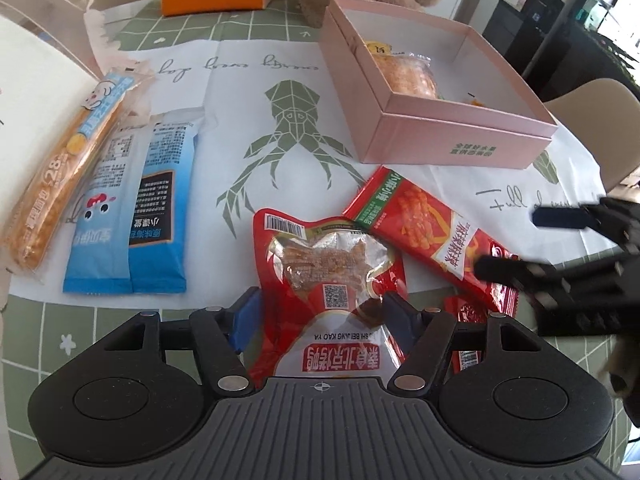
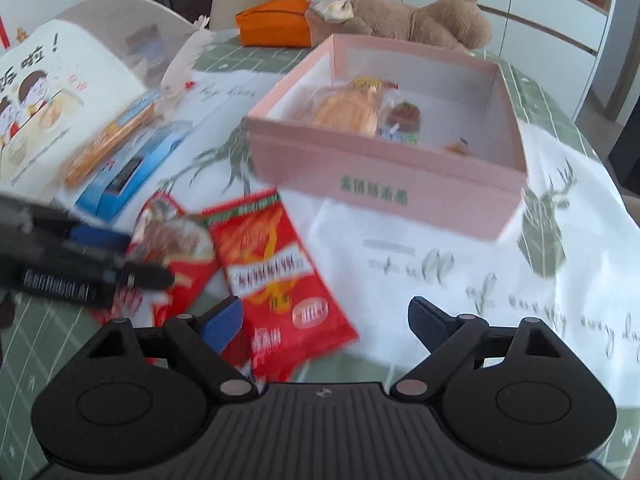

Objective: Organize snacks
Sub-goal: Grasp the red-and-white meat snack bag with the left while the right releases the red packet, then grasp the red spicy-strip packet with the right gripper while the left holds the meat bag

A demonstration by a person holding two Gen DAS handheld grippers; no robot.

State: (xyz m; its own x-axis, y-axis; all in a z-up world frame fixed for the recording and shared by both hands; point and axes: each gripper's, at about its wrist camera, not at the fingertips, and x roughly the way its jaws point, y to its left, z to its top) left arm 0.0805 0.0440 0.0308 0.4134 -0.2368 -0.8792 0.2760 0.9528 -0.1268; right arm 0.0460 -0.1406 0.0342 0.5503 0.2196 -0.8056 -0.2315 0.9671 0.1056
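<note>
My left gripper (image 1: 320,312) straddles a red pouch with a clear window (image 1: 328,272); its jaws stand at the pouch's two sides, whether they press it I cannot tell. It shows in the right wrist view (image 2: 136,256) too. My right gripper (image 2: 326,322) is open and empty over a long red snack packet (image 2: 276,276), which lies beside the pouch (image 1: 432,236). It also appears at the right of the left wrist view (image 1: 516,240). A pink box (image 1: 448,136) (image 2: 384,184) holds a bread bag (image 2: 352,108) and small sweets.
Two blue sachets (image 1: 132,208) and a long orange bread stick pack (image 1: 60,168) lie at the left on the white cloth (image 1: 240,92). A brown plush toy (image 2: 420,20), an orange pouch (image 2: 276,24) and an open picture book (image 2: 48,96) sit further back.
</note>
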